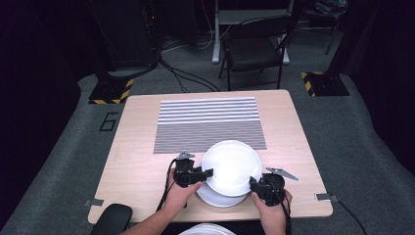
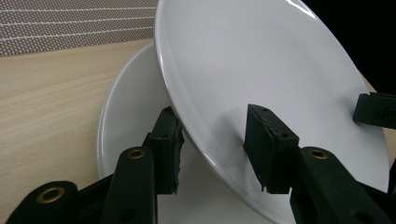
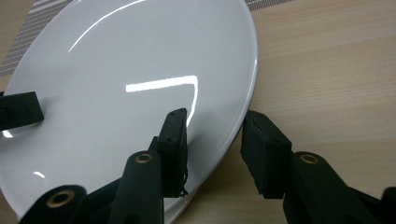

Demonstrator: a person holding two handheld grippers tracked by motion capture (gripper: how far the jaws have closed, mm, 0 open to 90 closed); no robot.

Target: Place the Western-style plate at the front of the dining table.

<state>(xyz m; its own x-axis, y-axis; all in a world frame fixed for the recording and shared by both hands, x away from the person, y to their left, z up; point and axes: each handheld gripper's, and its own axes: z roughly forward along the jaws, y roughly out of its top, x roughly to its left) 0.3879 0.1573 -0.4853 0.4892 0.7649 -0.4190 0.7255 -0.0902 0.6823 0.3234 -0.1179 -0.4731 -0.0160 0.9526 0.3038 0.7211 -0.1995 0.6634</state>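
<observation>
Gripping the top plate [image 1: 231, 165] from both sides near the table's [image 1: 142, 161] front edge, the left gripper [image 1: 209, 172] and right gripper [image 1: 252, 182] hold it over the lower plate [image 1: 215, 198]. Left gripper view: jaws straddle its rim, plate tilted. Right gripper view: jaws clamp its opposite rim.

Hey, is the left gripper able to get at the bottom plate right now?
Probably not: the left gripper straddles the rim of the top plate, which lies tilted over the bottom plate.

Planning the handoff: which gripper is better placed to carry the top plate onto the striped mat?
Neither alone: left gripper and right gripper grip opposite rims of the top plate.
</observation>
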